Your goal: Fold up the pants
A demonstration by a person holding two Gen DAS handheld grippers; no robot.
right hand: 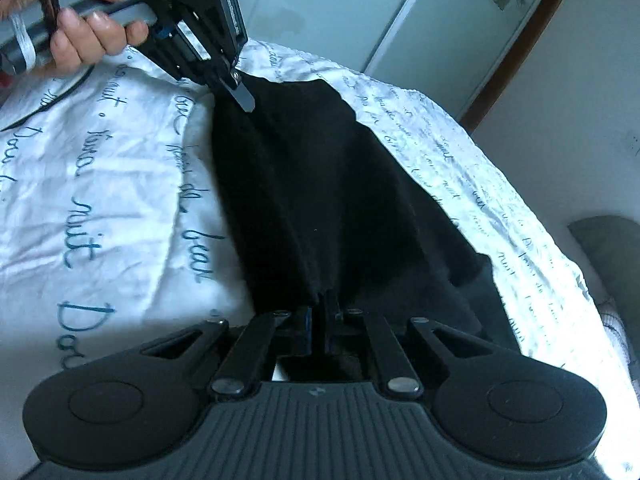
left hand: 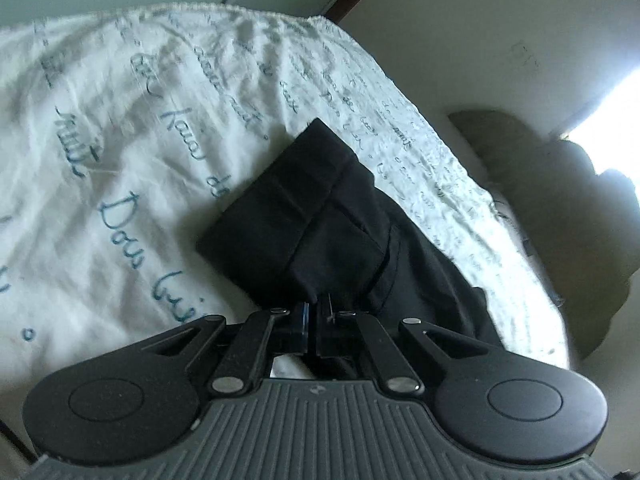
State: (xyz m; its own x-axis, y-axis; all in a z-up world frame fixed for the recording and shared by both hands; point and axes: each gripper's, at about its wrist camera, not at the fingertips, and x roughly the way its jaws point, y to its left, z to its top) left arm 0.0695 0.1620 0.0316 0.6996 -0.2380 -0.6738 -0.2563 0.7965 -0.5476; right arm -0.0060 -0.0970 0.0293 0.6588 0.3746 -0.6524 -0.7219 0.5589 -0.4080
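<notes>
- Pants (right hand: pixel 320 184), black, lie on a bed with a white sheet (right hand: pixel 112 184) that has blue writing on it.
- Left gripper (left hand: pixel 312 307) is clenched on one edge of the pants.
- Right gripper (right hand: pixel 319 309) is clenched on another edge.
- A hand (right hand: pixel 86 20) holds the left gripper's handle.

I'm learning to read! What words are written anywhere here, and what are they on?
"nuit": blue handwriting on the white printed bedsheet.
"Dou…": same sheet, cut off by the right gripper.
"Dors" or "Dous": same sheet, left wrist view; uncertain.
Other handwriting: too blurred or small.
Black pants, left gripper: no readable text.
</notes>
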